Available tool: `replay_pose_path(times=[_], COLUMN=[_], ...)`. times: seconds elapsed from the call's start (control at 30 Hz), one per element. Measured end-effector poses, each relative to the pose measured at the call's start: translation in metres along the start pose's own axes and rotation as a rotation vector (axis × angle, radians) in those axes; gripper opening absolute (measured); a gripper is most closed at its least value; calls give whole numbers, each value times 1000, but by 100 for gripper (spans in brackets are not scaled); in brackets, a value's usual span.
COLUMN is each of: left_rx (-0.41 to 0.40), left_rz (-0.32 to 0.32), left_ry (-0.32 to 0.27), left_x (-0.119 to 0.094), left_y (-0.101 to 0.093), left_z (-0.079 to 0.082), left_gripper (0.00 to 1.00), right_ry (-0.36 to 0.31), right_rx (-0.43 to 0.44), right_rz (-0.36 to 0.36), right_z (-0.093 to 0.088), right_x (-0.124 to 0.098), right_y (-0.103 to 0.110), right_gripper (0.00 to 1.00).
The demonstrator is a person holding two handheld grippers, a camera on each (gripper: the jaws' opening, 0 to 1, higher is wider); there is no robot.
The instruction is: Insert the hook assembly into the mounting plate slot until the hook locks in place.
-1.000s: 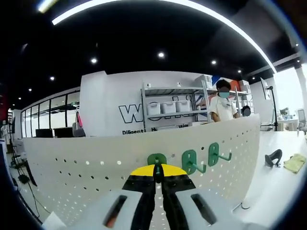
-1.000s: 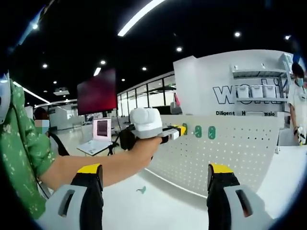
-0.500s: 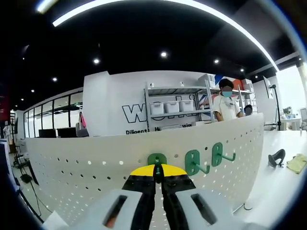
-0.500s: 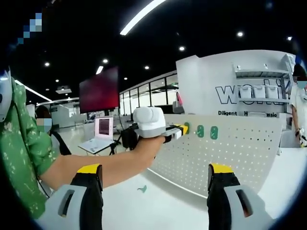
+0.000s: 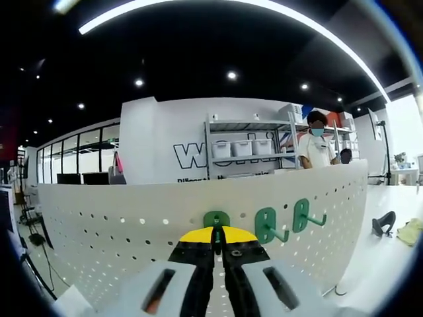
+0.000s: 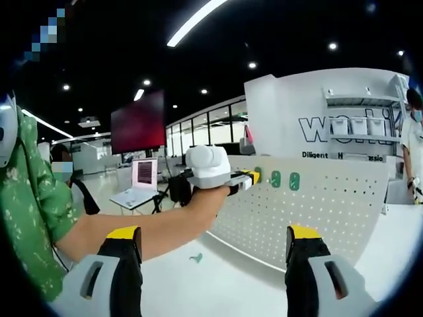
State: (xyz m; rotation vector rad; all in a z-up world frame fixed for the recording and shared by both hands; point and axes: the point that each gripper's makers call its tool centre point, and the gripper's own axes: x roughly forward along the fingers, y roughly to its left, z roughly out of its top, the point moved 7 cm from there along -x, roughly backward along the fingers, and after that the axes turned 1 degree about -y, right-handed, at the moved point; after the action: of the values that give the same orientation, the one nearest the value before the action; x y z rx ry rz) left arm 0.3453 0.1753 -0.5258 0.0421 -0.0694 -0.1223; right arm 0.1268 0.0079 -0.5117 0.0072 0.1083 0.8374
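A green hook (image 5: 215, 220) is pinched between the pressed-together yellow tips of the left gripper (image 5: 217, 236) and is held right against the pegboard (image 5: 119, 231), low on its face. Two more green hooks are seen already seated just to its right: a middle hook (image 5: 266, 224) and a far hook (image 5: 302, 214), each with its prong pointing outward. The pegboard is white, dotted with rows of small holes, and it is stood upright on a white table (image 5: 377, 264). Whether the held hook is fully locked cannot be told.

In the right gripper view, the left gripper (image 6: 246, 178) is seen from the side, its tips laid against the pegboard (image 6: 310, 211) beside the two seated hooks (image 6: 285, 179). It is gripped by a hand (image 6: 201, 198) on a bare forearm with a green sleeve (image 6: 30, 224). The right gripper (image 6: 215, 241) is held back from the board, jaws spread wide with nothing between them.

On the table, a small dark object (image 5: 383, 224) and a yellow cloth (image 5: 411, 231) are lying well apart from the board. Behind the board, metal shelving (image 5: 244, 148) with white bins is set against a white wall with dark lettering. A person (image 5: 316, 146) is standing by the shelves. A laptop (image 6: 135, 188) and a red screen (image 6: 137, 124) are seen off to the side, under a black ceiling with strip lights.
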Motion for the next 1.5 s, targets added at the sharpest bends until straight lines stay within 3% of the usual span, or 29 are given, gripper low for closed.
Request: replay_pose_path(times=[1.5], left_rx=[22], left_rz=[44], left_ry=[-10], left_x=[5], left_y=[-2], left_z=[-3], left_gripper=[4], right_ry=[8], right_rx=[10], right_rz=[19], right_z=[-3], right_x=[-1], right_y=[-4], right_gripper=[91])
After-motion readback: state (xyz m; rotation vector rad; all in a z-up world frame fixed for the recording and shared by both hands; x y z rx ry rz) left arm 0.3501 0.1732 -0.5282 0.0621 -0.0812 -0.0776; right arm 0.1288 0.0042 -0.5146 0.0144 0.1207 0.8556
